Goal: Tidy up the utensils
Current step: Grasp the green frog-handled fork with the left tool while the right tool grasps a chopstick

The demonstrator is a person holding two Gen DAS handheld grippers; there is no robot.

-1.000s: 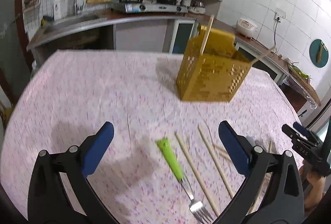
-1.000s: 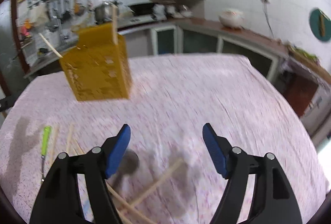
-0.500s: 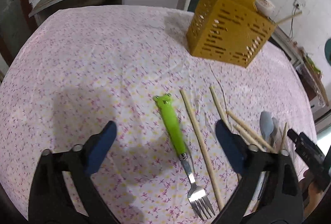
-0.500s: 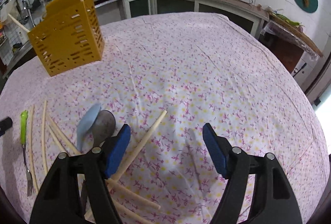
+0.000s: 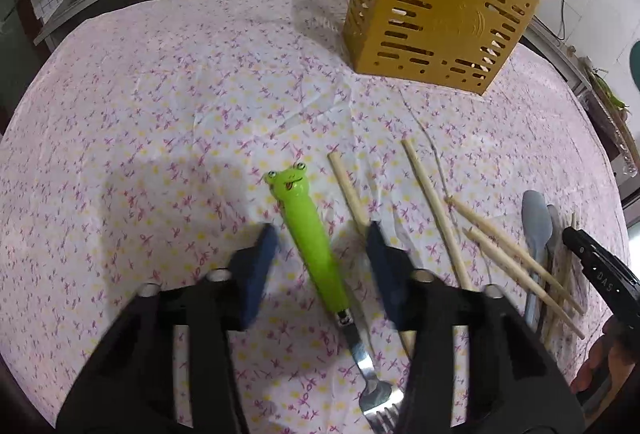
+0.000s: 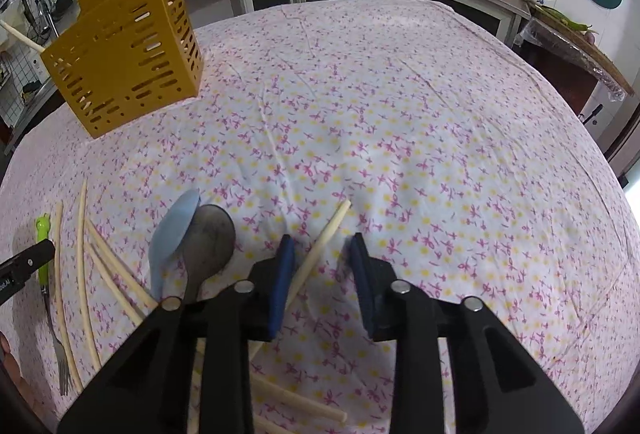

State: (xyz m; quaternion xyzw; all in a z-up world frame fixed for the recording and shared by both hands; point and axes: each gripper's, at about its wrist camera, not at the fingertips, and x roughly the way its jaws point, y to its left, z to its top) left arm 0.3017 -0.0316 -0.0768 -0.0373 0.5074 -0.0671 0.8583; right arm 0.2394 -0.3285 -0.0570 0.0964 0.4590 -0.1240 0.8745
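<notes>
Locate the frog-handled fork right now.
Left wrist view: frog-handled fork lies on the tablecloth between the left gripper's closing jaws, chopsticks to its right.

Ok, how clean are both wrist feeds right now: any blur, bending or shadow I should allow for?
Left wrist view: the left tongs are motion-smeared, their jaws just closing around the sharp frog-handled fork; a soft shadow lies on the cloth to their left. Right wrist view: the right tongs are crisper, just closing around a chopstick. Fisheye bows the table edges and tilts the yellow basket.
</notes>
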